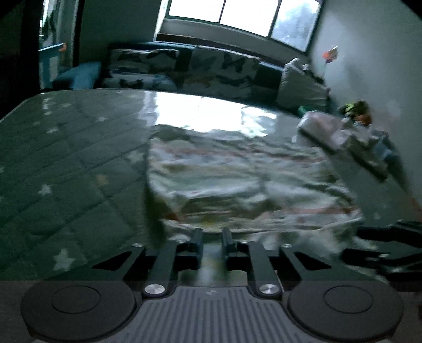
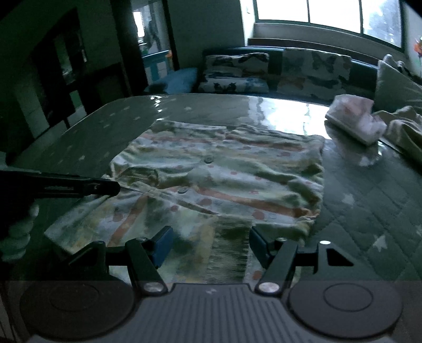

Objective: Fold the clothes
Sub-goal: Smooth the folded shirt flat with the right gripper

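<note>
A pale patterned garment (image 2: 216, 182) with orange stripes, dots and buttons lies spread on the quilted star-print table (image 2: 369, 190); it also shows blurred in the left wrist view (image 1: 237, 179). My right gripper (image 2: 209, 244) is open, its blue-padded fingers (image 2: 162, 245) low over the garment's ribbed near sleeve cuff (image 2: 229, 248). My left gripper (image 1: 212, 237) has its jaws nearly closed at the garment's near edge; it shows from the side in the right wrist view (image 2: 105, 186), touching the garment's left part. Whether it pinches cloth is hidden by blur.
A folded pinkish stack (image 2: 356, 121) lies at the table's far right, also in the left wrist view (image 1: 343, 139). A crumpled beige cloth (image 2: 403, 129) lies beside it. A sofa with butterfly cushions (image 2: 237, 71) stands behind the table under a bright window (image 2: 329, 13).
</note>
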Tool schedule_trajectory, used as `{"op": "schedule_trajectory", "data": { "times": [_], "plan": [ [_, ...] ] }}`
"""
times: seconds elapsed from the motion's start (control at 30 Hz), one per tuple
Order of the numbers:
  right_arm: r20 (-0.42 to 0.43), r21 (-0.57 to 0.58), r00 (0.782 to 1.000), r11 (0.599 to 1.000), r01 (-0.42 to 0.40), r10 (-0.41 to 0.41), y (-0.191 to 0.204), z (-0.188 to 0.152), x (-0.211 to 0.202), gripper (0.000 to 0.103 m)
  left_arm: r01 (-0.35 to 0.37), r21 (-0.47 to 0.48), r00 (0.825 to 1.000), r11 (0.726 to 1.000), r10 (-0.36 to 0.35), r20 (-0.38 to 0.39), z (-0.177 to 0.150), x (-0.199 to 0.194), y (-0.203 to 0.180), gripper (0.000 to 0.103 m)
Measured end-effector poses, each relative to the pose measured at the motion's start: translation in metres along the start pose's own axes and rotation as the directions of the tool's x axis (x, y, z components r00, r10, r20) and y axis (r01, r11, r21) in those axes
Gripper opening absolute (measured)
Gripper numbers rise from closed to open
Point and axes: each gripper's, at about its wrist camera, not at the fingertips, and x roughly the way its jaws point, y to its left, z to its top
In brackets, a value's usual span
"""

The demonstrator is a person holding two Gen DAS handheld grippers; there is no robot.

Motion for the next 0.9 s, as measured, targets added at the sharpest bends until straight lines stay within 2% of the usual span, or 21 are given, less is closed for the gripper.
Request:
{"op": "schedule_trajectory", "data": {
  "times": [0.07, 0.23, 0.3, 0.4, 0.5, 0.7, 0.73, 0.87, 0.9],
  "plan": [
    [0.005, -0.020, 1.000, 1.000, -0.006, 0.006, 0.004, 0.000, 0.001, 0.065, -0.001, 0.004, 1.000, 1.000, 0.001, 0.008, -0.002, -0.001, 0.005, 0.005],
    [0.009, -0.057, 1.000, 0.998, -0.024, 0.025, 0.010, 0.001, 0.004, 0.069, -0.062, 0.038, 0.998, 0.997, 0.061, 0.017, -0.002, -0.003, 0.009, 0.006],
    [-0.014, -0.061, 0.999, 0.998, -0.035, 0.035, 0.009, -0.001, 0.011, 0.070, -0.071, 0.041, 0.997, 0.997, 0.070, 0.016, -0.001, -0.003, 0.012, 0.007],
    [-0.046, -0.086, 0.999, 0.996, -0.027, 0.023, 0.010, -0.006, 0.020, 0.070, -0.091, 0.054, 0.996, 0.994, 0.090, 0.013, -0.001, -0.005, 0.011, 0.008],
    [-0.035, -0.120, 0.999, 0.993, -0.017, 0.013, 0.016, -0.008, 0.016, 0.072, -0.104, 0.062, 0.995, 0.993, 0.104, 0.010, -0.001, -0.010, 0.008, 0.011],
    [-0.024, -0.144, 1.000, 0.989, -0.011, 0.007, 0.025, -0.012, 0.010, 0.081, -0.092, 0.093, 0.996, 0.991, 0.091, 0.023, -0.003, -0.023, -0.005, 0.026],
    [-0.023, -0.144, 1.000, 0.990, -0.002, -0.002, 0.025, -0.013, 0.011, 0.083, -0.092, 0.098, 0.996, 0.991, 0.090, 0.024, -0.004, -0.024, -0.007, 0.032],
    [-0.017, -0.143, 0.999, 0.989, 0.034, -0.037, 0.028, -0.018, 0.011, 0.094, -0.092, 0.111, 0.996, 0.990, 0.090, 0.028, -0.007, -0.029, -0.013, 0.039],
    [-0.016, -0.143, 0.999, 0.989, 0.043, -0.046, 0.029, -0.019, 0.011, 0.097, -0.090, 0.112, 0.996, 0.990, 0.087, 0.030, -0.008, -0.030, -0.014, 0.044]
  ]
}}
